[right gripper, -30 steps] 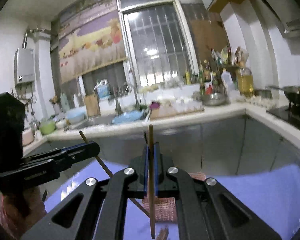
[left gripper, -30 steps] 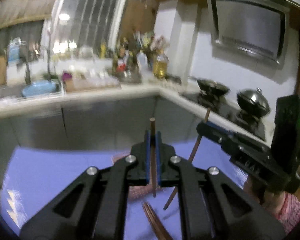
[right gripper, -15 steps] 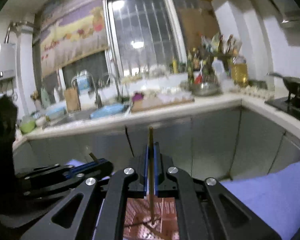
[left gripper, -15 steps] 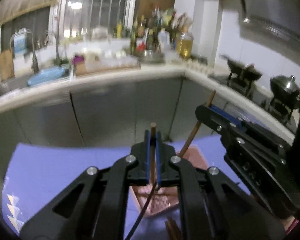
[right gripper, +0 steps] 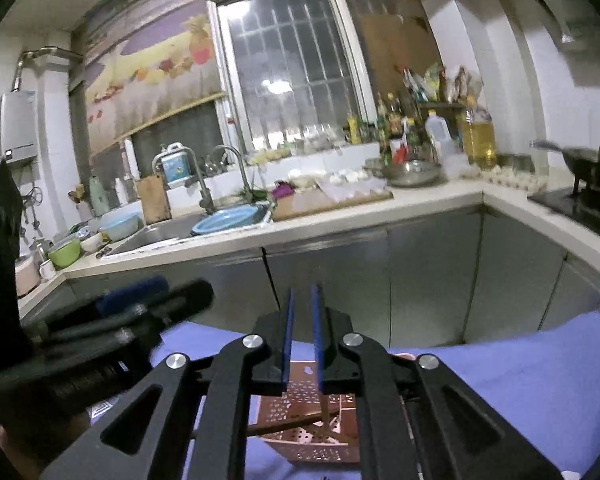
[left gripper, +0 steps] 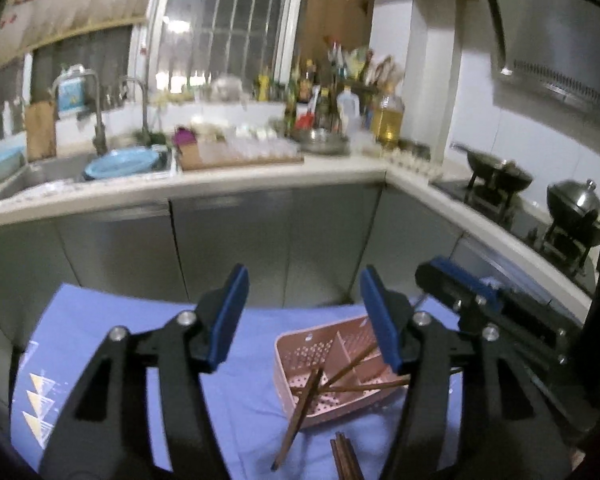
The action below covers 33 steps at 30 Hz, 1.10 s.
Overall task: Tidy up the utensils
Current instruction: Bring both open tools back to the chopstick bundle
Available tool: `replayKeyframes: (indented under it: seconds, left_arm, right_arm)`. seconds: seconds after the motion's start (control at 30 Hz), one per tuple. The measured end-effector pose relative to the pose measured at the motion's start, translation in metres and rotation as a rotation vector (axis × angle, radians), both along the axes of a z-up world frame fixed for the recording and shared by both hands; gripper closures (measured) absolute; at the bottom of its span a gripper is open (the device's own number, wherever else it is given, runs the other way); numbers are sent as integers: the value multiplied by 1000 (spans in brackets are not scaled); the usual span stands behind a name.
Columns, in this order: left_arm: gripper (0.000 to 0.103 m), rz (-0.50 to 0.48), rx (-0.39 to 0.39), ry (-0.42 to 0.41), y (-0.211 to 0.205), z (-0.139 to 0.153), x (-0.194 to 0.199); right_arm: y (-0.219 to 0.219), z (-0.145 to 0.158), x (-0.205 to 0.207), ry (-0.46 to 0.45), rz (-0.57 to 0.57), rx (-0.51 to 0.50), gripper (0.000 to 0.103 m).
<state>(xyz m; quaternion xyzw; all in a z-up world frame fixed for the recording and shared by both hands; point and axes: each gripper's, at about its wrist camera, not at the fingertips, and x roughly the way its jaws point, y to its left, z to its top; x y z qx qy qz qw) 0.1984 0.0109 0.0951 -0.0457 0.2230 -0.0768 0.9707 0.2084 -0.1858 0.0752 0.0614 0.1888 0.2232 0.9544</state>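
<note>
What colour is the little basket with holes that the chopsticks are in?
The basket is pink with a pattern of small holes. It shows best in the left wrist view.

Ahead of me the blue cloth [left gripper: 100, 340] lies bare on its left half, so I have open room to pass there. On the right, the pink basket [left gripper: 300, 350] blocks the way, with chopsticks [left gripper: 300, 412] jutting over its near rim. More chopsticks [left gripper: 346, 460] lie just near of it. The right gripper [left gripper: 432, 276] crowds the basket's right side. Beyond the cloth, the cabinet fronts [left gripper: 228, 240] close off the far edge.
</note>
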Motion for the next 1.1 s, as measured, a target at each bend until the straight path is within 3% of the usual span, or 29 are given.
replayKeyframes:
  seconds: [0.17,0.23,0.33,0.43,0.53,0.57,0.6,0.67,0.73,0.8,0.87,0.93,1.03,1.1]
  left_arm:
    - [47,-10,-65,-70,17,20,-48]
    - [47,-26,-106,-88,27,21,-71]
    - [47,-48,-133,-105,38,12,-105]
    - [47,-83,-107,-87,43,-13,-134]
    - [47,-113,-63,8,41,-55,-149]
    - [47,-126,-56,54,39,-71,-150]
    - [47,-149,-52,125,34,-94,-150]
    - [56,-166,-53,225,28,-128,-148]
    - [64,-185,-68,345,19,-166,-145]
    - [64,-187,-68,420,9,-194,-145]
    - [65,-190,-39,459,-4,-210,-144]
    - [74,-210,-18,503,-17,-225,-142]
    - [74,-230,-8,533,-31,-234,-138]
    - [74,-247,-4,551,-40,-238,-135]
  right_arm:
    - [-6,13,-36,-43,29,13,86]
    - [-11,14,-48,-48,35,33,76]
    - [-25,7,-80,-62,53,84,61]
    - [-37,-17,-111,-56,67,96,60]
    - [-38,-65,-134,42,46,8,61]
    - [-35,-88,-138,115,44,-37,62]
    - [-34,-103,-142,164,44,-60,68]
    - [-29,-140,-149,282,43,-109,76]
    - [-26,-161,-156,344,47,-134,79]
    - [-21,-177,-165,380,47,-166,79]
    - [-17,-189,-170,426,60,-180,79]
    - [-12,-197,-172,454,60,-217,80]
    - [-4,-211,-170,504,74,-263,81]
    - [-3,-215,-173,487,69,-288,81]
